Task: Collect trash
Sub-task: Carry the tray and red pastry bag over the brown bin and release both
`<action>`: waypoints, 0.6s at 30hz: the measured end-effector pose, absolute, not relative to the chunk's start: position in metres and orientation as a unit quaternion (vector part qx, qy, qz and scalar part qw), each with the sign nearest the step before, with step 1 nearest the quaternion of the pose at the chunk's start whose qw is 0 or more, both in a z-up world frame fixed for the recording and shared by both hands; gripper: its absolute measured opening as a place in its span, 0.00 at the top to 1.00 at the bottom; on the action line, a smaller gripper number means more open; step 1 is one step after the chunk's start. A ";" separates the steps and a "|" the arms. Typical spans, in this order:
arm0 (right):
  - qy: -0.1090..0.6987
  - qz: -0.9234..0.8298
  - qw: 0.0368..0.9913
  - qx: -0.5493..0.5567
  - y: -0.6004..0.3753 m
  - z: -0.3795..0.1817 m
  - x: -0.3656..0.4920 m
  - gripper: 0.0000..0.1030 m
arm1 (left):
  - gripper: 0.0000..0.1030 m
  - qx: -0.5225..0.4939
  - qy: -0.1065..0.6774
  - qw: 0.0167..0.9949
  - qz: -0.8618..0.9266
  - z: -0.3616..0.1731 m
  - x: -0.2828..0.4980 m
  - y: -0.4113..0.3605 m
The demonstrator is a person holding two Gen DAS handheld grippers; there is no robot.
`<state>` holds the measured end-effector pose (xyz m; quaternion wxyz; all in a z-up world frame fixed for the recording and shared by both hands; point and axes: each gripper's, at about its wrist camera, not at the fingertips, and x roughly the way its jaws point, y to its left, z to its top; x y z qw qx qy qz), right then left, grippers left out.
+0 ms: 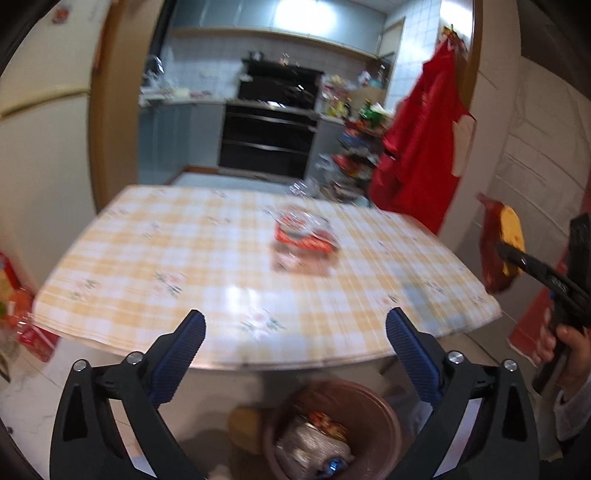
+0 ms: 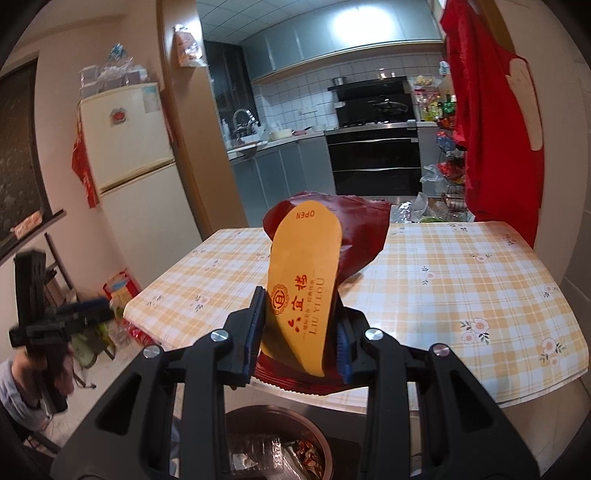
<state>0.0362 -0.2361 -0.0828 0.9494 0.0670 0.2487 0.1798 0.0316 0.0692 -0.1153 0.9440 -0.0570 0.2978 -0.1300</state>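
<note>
With the right gripper [image 2: 299, 343] clamping the dark-red snack wrapper [image 2: 325, 251], centre it over the near trash bin [image 2: 280, 443] before releasing; the left gripper [image 1: 295, 339] gapes empty.

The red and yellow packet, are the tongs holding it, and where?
Yes. The right tongs pinch the red and yellow packet near its bottom end, so its top sticks up. The left tongs are open and hold nothing.

A bright ceiling light [image 2: 364, 27] in the kitchen blows out to white glare in both views. The left wrist view is motion-blurred throughout, with a soft sheen on the table [image 1: 236, 295]. The right wrist view is sharper. Fisheye bending curves both edges, corners dark.
</note>
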 end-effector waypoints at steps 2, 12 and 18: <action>0.252 0.186 0.948 0.051 -0.230 -0.082 0.032 0.66 | 0.06 -0.054 0.285 0.950 -0.112 -0.109 0.029 0.075; 0.280 0.225 0.933 0.012 -0.202 -0.090 0.022 0.63 | 0.06 -0.053 0.268 0.959 -0.076 -0.101 0.022 0.091; 0.303 0.255 0.918 0.001 -0.182 -0.101 0.021 0.32 | 0.06 -0.063 0.274 0.957 -0.065 -0.106 0.026 0.098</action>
